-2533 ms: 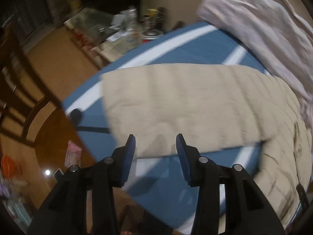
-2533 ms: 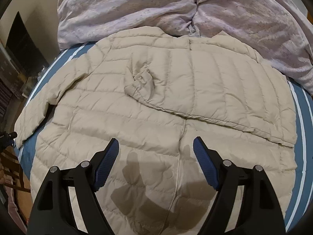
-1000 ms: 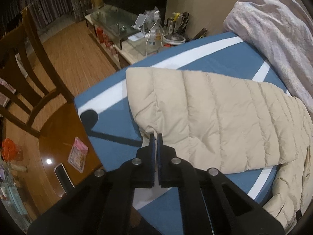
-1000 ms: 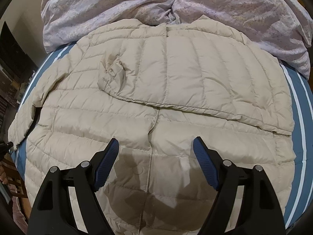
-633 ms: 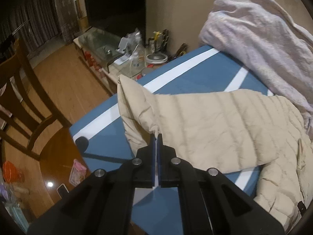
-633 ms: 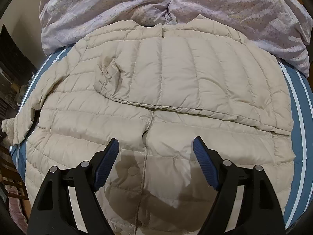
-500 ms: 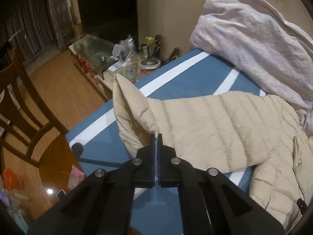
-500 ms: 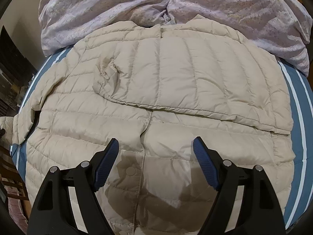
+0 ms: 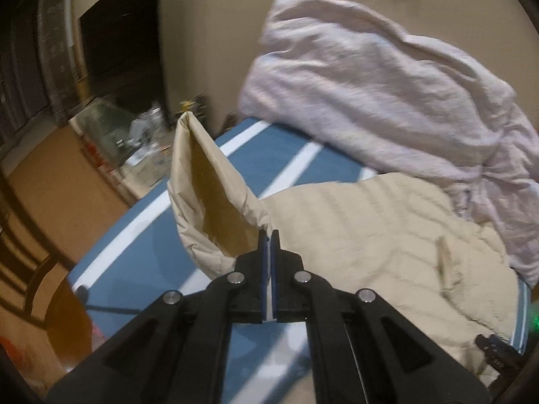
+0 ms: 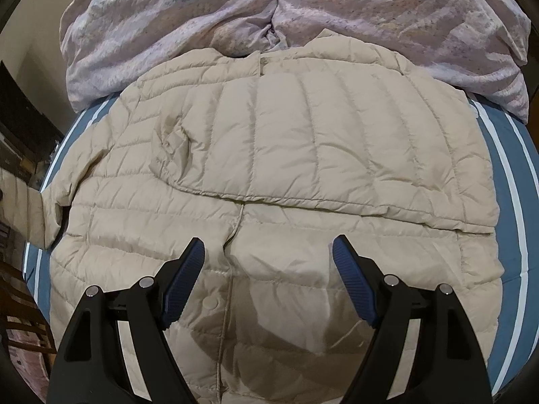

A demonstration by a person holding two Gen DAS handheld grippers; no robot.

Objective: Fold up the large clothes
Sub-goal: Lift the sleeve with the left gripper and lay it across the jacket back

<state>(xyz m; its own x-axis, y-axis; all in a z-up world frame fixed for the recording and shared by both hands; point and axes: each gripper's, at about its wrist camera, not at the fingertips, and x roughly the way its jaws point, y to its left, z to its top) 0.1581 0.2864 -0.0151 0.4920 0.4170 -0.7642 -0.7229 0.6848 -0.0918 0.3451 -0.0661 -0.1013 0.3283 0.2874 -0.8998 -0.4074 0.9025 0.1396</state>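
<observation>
A beige quilted down jacket [image 10: 303, 155] lies spread on a blue bed with white stripes [image 10: 508, 181]. Its right sleeve is folded across the chest. My left gripper [image 9: 268, 235] is shut on the cuff end of the left sleeve [image 9: 205, 198] and holds it lifted above the bed, the cuff standing upright; the lifted sleeve also shows at the left edge of the right wrist view [image 10: 33, 215]. My right gripper [image 10: 267, 249] is open and empty, hovering over the jacket's lower front near the zipper line.
A crumpled lilac duvet [image 10: 269, 10] is piled along the head of the bed, against the jacket's collar; it also shows in the left wrist view [image 9: 387, 77]. A cluttered low glass table [image 9: 134, 138] and wooden floor lie left of the bed. A wooden chair [image 9: 27, 269] stands at the lower left.
My left gripper closed on the sleeve cuff and has raised it, carrying it toward the jacket body. The right gripper has stayed open and nearly still over the jacket.
</observation>
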